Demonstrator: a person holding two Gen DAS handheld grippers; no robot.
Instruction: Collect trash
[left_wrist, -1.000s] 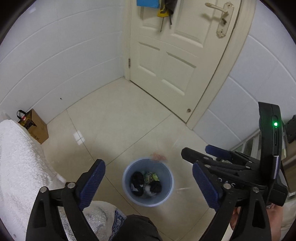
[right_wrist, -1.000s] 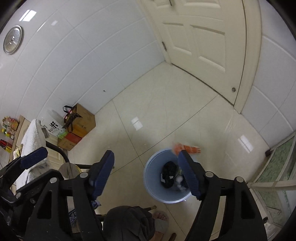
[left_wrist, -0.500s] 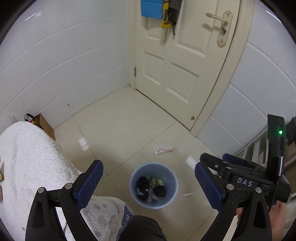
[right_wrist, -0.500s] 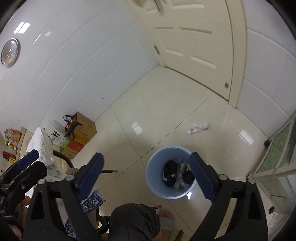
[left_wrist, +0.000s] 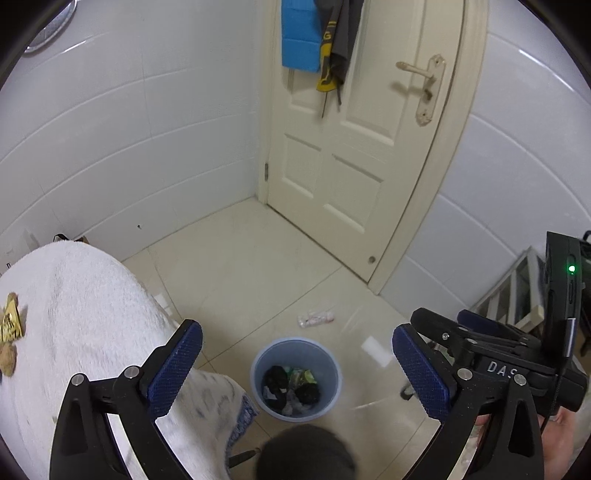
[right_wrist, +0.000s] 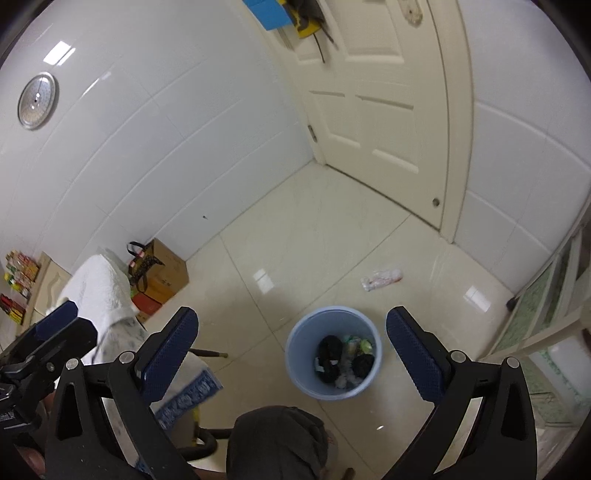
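Since 1 second earlier the wrapper (right_wrist: 381, 279) had fallen onto the floor at 1 o'clock of the blue bin (right_wrist: 334, 362), a missed drop, while both the left gripper (left_wrist: 295, 363) and right gripper (right_wrist: 290, 354) were opening wide, empty.

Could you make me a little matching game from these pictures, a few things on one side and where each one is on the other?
Things:
1. crumpled wrapper
2. blue bin
3. blue cloth
4. cardboard box

Places:
A. hanging on the door
B. on the floor tiles beyond the bin
C. against the tiled wall
D. on the floor, holding trash

Pairs: 1-B, 2-D, 3-A, 4-C
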